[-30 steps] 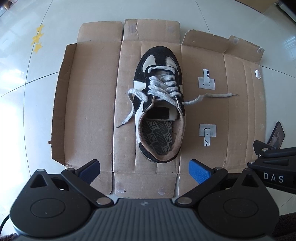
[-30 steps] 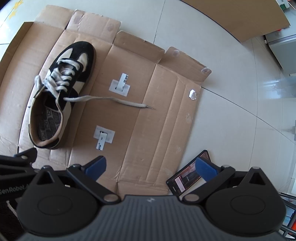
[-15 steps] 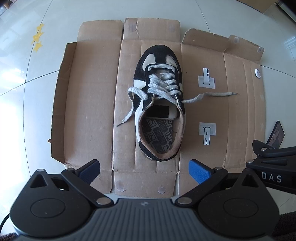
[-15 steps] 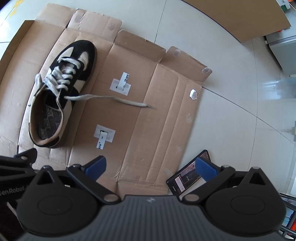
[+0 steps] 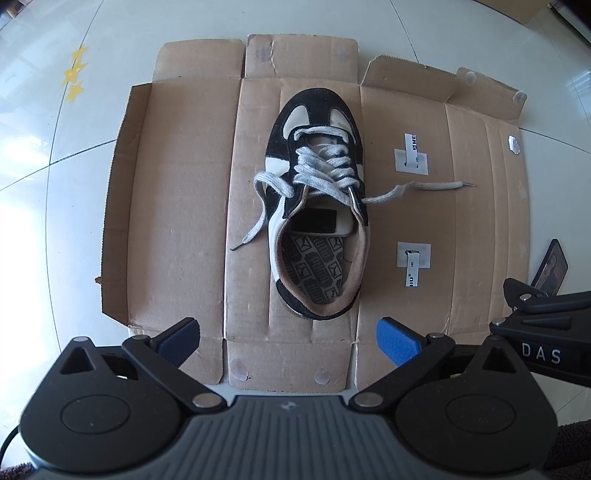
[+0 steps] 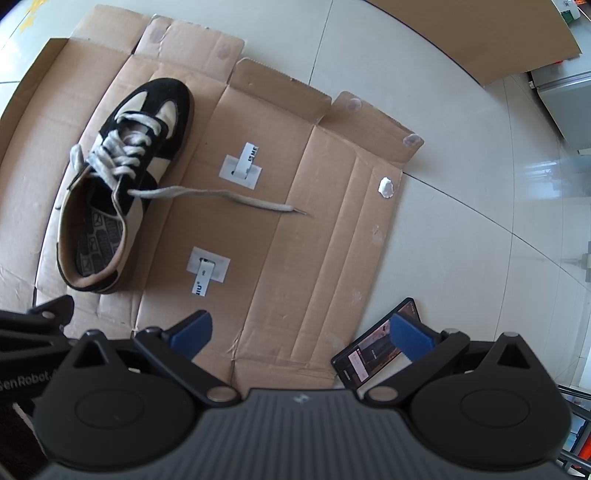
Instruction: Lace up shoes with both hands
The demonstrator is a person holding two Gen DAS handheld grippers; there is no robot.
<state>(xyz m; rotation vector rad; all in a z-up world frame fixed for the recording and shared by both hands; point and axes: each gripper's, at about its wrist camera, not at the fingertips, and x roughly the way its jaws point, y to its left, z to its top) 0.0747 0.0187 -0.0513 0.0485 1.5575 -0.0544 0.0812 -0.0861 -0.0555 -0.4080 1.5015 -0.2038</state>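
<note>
The left tool (image 5: 288, 338) hangs with its blue-padded fingers (image 5: 397, 341) spread wide, holding nothing. The right tool (image 6: 301, 332) is likewise wide apart and empty, close beside it.

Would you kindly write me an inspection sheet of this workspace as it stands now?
Surface: flattened cardboard on tiled floor.
Job's things: shoe, toe pointing away; laces crossed, both lace ends loose on the cardboard.
Clutter: two white labels; phone at the cardboard's edge.
Grippers: left claw open, empty; right claw open, empty.
Cables: nothing seen.
Surroundings: yellow floor stickers; another cardboard sheet.
</note>
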